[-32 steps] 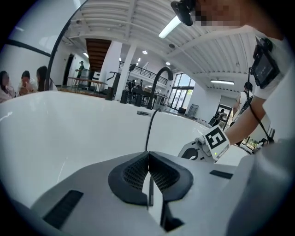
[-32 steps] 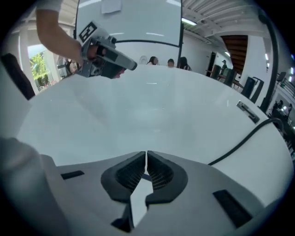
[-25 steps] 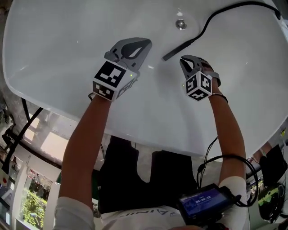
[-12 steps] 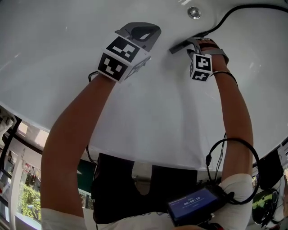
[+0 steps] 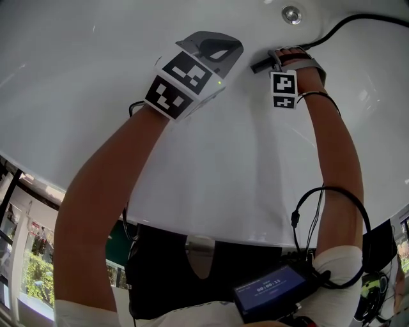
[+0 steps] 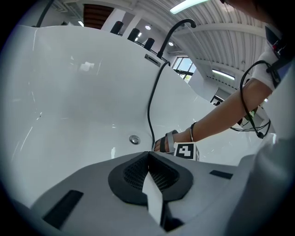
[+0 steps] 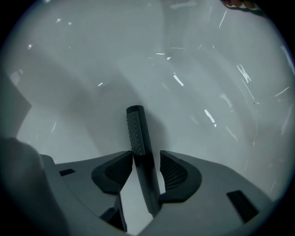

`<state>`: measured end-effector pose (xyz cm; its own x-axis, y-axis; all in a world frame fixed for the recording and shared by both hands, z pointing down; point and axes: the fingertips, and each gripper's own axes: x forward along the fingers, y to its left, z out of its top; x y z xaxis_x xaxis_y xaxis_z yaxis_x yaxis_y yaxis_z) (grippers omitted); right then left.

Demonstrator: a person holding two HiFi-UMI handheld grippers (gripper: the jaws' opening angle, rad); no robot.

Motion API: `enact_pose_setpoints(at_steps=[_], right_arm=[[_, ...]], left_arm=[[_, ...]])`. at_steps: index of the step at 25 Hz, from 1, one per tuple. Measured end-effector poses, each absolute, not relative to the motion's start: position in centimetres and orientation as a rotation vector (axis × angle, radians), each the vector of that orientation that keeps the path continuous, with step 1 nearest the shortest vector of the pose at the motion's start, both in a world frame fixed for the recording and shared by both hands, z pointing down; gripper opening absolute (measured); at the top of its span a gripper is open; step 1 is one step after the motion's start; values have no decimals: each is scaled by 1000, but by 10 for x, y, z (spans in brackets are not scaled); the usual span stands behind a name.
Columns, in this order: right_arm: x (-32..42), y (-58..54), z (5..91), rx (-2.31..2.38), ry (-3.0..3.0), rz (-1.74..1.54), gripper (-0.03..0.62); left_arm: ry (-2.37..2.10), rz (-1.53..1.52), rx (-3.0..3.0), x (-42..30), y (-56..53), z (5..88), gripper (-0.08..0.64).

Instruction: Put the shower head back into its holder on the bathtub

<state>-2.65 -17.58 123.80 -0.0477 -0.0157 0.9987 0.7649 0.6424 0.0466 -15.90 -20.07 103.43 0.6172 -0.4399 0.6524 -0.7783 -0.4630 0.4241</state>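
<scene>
Right tongs, just opened, astride slim black nubbed shower head; left tongs together

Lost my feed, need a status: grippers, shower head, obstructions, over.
Left gripper shut, empty. Right gripper just opened, fingers straddling the shower head on the tub floor, not pressing. Nothing blocking it.

It looked like a showroom or open hall rather than a home bathroom: a white bathtub stood under a ribbed ceiling with long strip lights, beside tall windows showing greenery.
</scene>
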Motion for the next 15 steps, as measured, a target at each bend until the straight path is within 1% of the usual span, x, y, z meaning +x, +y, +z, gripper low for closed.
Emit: enact_pose_setpoints(at_steps=[5, 7, 11, 15], right_arm=[[-9, -173, 1230, -675, -1477, -690, 188], [-7, -170, 1228, -701, -1468, -686, 161], [-5, -173, 1211, -718, -1449, -694, 145], [-14, -172, 1185, -611, -1535, -742, 132]], left_arm=[[-957, 618, 2105, -147, -194, 1028, 18], [-962, 606, 2103, -147, -195, 1024, 18], [-972, 597, 2117, -143, -199, 1005, 17], [-966, 621, 2150, -135, -199, 994, 17]])
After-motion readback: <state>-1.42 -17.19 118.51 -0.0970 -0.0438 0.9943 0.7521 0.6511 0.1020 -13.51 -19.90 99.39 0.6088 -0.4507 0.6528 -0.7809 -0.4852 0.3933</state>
